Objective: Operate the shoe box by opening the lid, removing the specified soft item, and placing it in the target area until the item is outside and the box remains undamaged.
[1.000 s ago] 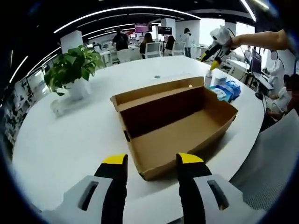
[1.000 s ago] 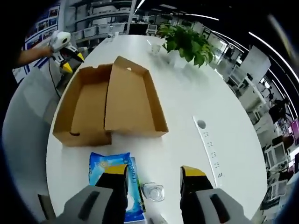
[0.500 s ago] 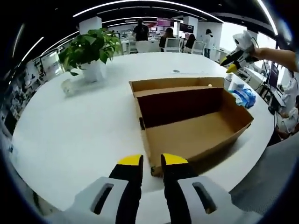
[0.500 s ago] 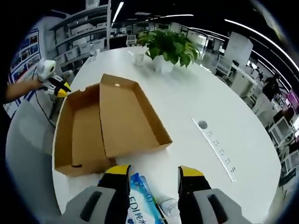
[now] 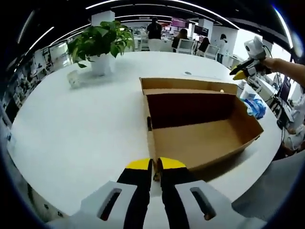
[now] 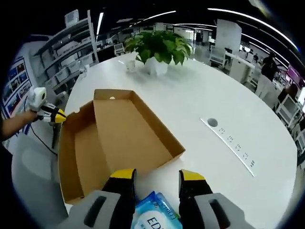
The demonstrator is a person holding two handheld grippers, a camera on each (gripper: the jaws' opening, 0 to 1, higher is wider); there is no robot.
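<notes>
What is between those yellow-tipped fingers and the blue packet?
Nothing visible. In the right gripper view the blue packet lies on the white table directly between the right gripper and its open fingers; the cardboard box sits beyond it.

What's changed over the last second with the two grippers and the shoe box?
The left gripper closed from wide open onto the near corner of the shoe box. The right gripper moved over the blue wipes pack, jaws open around it. The box stayed open and empty, lid flat.
</notes>
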